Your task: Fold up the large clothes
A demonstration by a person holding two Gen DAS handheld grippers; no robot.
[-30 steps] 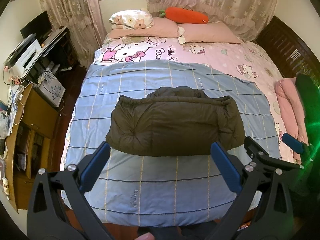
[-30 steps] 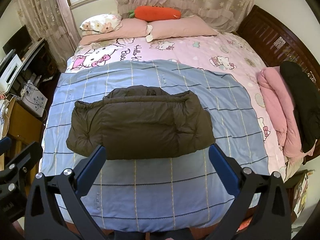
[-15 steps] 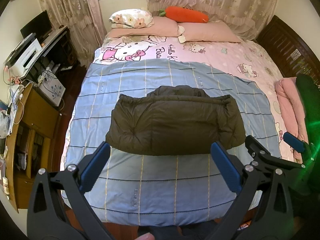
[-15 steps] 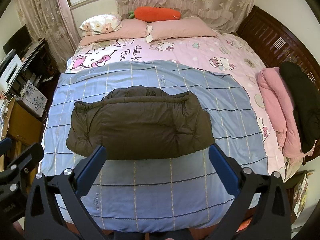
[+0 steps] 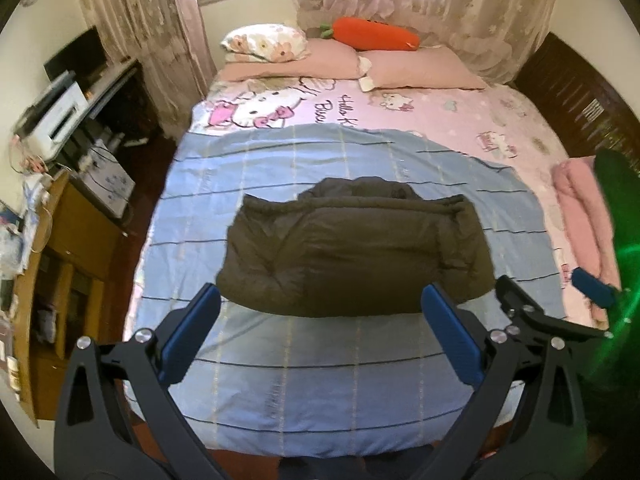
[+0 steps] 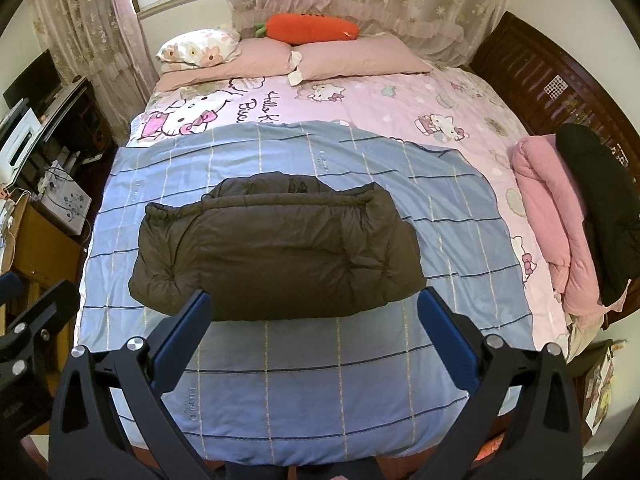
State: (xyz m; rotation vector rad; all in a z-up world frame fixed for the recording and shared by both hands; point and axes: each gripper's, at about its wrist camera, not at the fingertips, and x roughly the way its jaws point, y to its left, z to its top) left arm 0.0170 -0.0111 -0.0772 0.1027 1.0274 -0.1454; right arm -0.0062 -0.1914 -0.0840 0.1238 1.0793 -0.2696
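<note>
The bed (image 6: pixel 460 92) fills both views, with a blue checked quilt (image 6: pixel 320 380) spread over its near half. The folded dark puffer jacket (image 6: pixel 276 256) lies on the middle of that quilt, clear of both my tools. Its long axis runs left to right across the bed; the gathered hem edge faces the pillows (image 6: pixel 360 58) and the smooth fold faces me.

The right wrist view shows a rolled pink blanket (image 6: pixel 556 216) with a black garment (image 6: pixel 600 208) against it at the right bed edge; in the left wrist view the black garment there is smeared by a green glare and cannot be read. The left wrist view alone shows the white printer (image 5: pixel 56 120) clearly on the desk (image 5: pixel 100 88).

Compared with one second ago, the jacket lies unchanged, and both views have shifted only slightly.

My left gripper (image 5: pixel 320 332) hangs above the near quilt, jaws spread wide, holding nothing. My right gripper (image 6: pixel 314 334) is the same: jaws wide apart, empty, just short of the jacket's fold. The orange carrot cushion (image 6: pixel 312 28) rests on the pillows.
</note>
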